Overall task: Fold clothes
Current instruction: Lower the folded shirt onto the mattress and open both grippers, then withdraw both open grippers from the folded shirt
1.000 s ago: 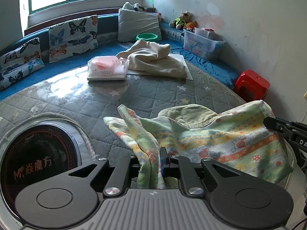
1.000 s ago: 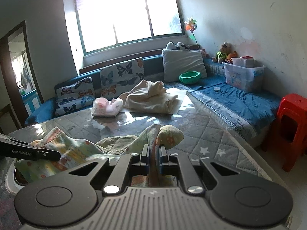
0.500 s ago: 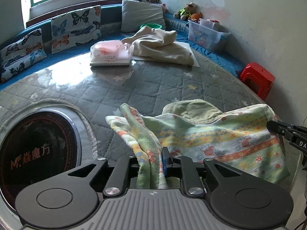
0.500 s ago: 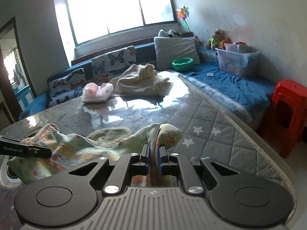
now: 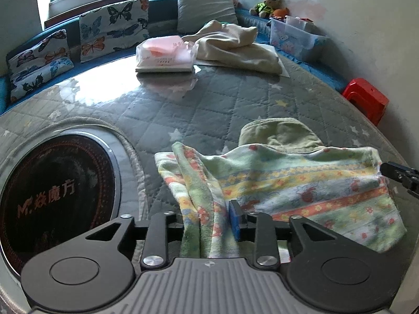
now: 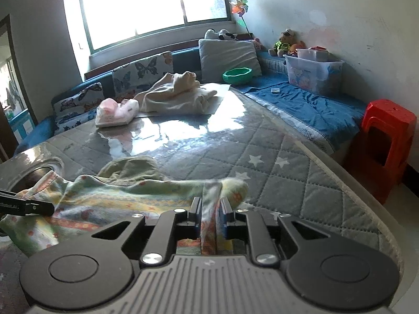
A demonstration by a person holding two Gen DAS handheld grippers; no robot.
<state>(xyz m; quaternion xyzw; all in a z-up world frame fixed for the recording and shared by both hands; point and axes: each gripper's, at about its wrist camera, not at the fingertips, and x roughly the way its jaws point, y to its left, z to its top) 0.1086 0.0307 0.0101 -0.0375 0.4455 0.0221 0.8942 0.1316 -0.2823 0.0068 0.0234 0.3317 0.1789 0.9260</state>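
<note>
My left claw [image 5: 209, 219] and right claw [image 6: 208, 209] each grasp the patterned towel [image 5: 301, 188]; an olive garment [image 5: 277, 133] lies just behind, cream cloth [image 5: 235, 44] and packet [image 5: 165, 57] well beyond.

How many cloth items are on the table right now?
3: patterned towel held by both grippers at the near edge, olive cloth just behind it, cream garment at the far side. More could be hidden underneath.

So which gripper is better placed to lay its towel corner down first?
Probably the right gripper: its corner of the floral towel hangs low over bare quilted table. The left gripper holds its end beside the round cooktop.
</note>
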